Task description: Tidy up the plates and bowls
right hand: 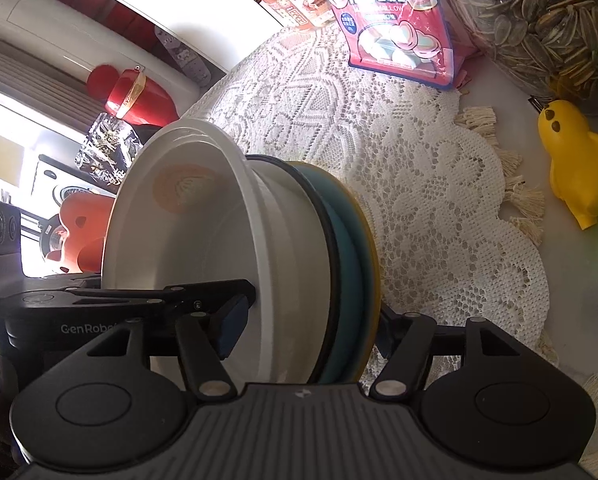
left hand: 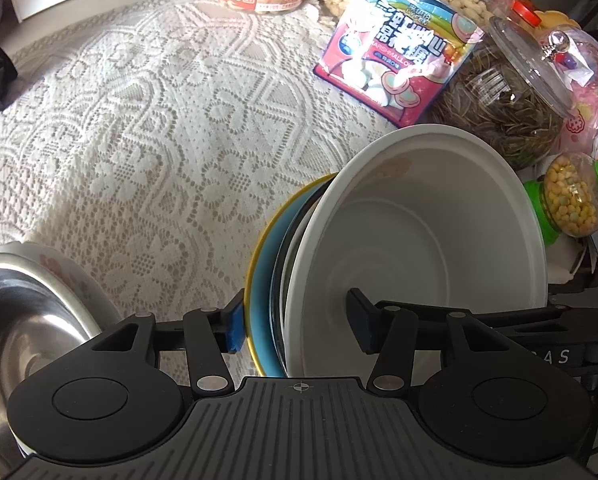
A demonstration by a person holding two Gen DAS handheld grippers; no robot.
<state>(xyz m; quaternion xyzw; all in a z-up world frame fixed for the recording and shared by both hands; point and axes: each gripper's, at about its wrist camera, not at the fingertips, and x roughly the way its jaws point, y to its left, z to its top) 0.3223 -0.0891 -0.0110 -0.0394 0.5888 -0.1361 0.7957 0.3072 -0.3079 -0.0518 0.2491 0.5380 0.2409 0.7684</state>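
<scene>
- A stack is already gathered: a white bowl (left hand: 419, 240) is nested against a dark-rimmed plate (right hand: 331, 264), a blue plate (left hand: 265, 280) and a yellow plate (right hand: 369, 248), all held on edge above the lace-covered table (left hand: 139, 120).
- The left claw (left hand: 295, 328) is seen pinching this stack, one pad on the yellow side, the other inside the bowl.
- The right claw (right hand: 307, 324) is placed astride the same stack; whether its pads press cannot be told.
- A steel bowl (left hand: 23, 320) is left apart at the left, seemingly still to be stacked.
</scene>
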